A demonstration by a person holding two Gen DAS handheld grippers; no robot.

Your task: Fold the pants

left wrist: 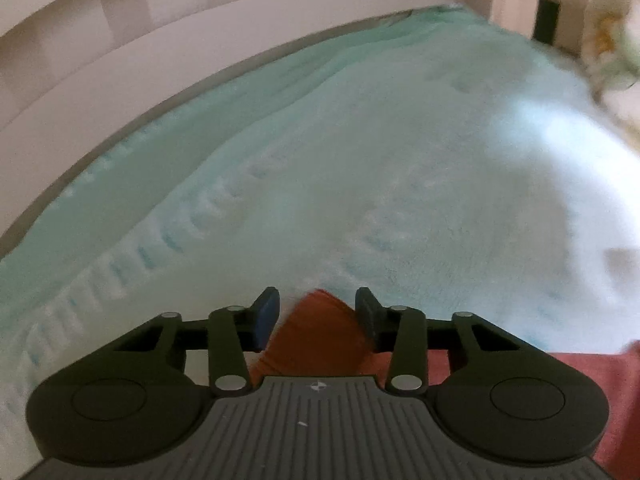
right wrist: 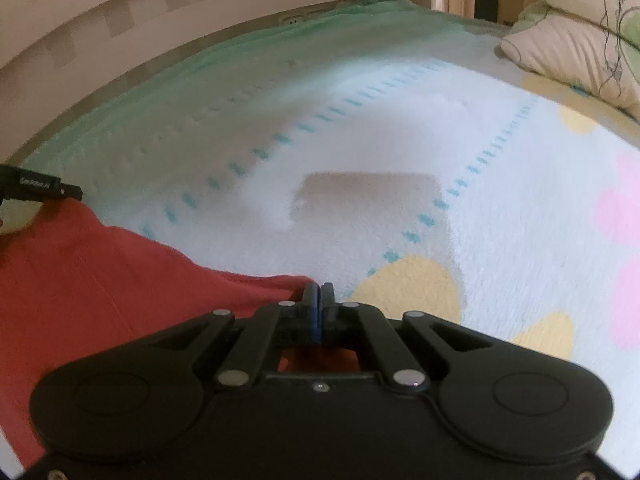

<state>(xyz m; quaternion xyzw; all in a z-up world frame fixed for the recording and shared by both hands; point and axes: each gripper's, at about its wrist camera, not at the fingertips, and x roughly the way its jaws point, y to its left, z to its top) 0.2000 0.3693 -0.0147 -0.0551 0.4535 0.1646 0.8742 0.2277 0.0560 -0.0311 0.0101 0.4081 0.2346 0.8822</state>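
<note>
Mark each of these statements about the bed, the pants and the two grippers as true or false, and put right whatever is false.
1. The pants are red. True.
2. The left gripper is clamped tight with its fingers touching each other. False: its fingers stand apart, with a fold of the pants between them.
3. The right gripper is shut at the edge of the pants. True.
4. The pants lie on a bare wooden floor. False: they lie on a fluffy blanket in pale green and white.
5. A pillow lies at the far right of the bed in the right wrist view. True.
6. The blanket is plain, without any pattern. False: it has yellow and pink spots and rows of teal stitches.
</note>
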